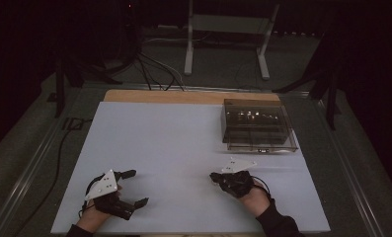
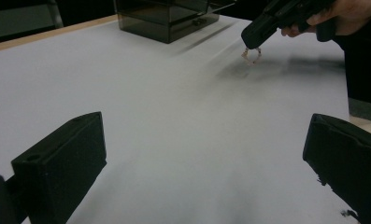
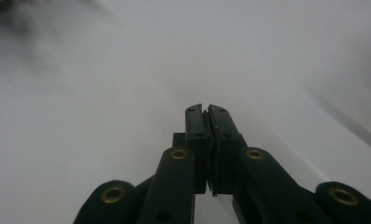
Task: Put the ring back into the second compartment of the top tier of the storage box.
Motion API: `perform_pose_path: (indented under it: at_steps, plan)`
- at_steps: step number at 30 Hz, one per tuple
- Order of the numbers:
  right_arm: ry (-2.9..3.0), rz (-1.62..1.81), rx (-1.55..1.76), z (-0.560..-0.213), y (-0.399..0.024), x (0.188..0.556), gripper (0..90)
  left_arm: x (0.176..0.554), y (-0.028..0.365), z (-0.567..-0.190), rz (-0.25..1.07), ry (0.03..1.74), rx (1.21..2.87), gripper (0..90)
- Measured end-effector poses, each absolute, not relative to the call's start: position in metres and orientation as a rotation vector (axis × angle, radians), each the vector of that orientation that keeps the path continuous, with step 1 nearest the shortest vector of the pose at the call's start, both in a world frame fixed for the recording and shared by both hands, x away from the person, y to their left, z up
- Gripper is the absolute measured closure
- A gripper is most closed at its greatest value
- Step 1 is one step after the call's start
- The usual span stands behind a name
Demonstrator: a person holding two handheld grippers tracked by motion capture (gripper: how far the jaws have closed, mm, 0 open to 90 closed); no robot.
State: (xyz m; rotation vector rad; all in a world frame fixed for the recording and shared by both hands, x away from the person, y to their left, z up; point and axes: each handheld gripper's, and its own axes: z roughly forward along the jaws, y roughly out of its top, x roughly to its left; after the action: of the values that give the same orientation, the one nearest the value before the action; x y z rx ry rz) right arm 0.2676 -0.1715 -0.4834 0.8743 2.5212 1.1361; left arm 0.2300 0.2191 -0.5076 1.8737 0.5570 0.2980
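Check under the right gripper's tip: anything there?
A small pale ring-like thing hangs at the tip of the shut right gripper, just over the white table. What it is, too blurred to tell.

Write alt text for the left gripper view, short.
Two black jaws of the left gripper stand wide apart over a white table, nothing between them. Farther off, the right gripper, in a hand, holds a small pinkish thing just above the surface. A smoky clear box sits beyond.
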Motion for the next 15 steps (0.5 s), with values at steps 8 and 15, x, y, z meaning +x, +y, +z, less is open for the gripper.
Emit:
perform_pose_path:
  at_steps: [8,15]
  plan:
    - [2.528,1.143,0.870,-0.480,-0.172,0.267,88.2,0.230,0.219,-0.508,0.300,0.556,1.881,0.7]
    - [2.514,1.163,0.862,-0.472,-0.173,0.268,88.2,0.230,0.219,-0.508,0.298,0.556,1.878,0.6]
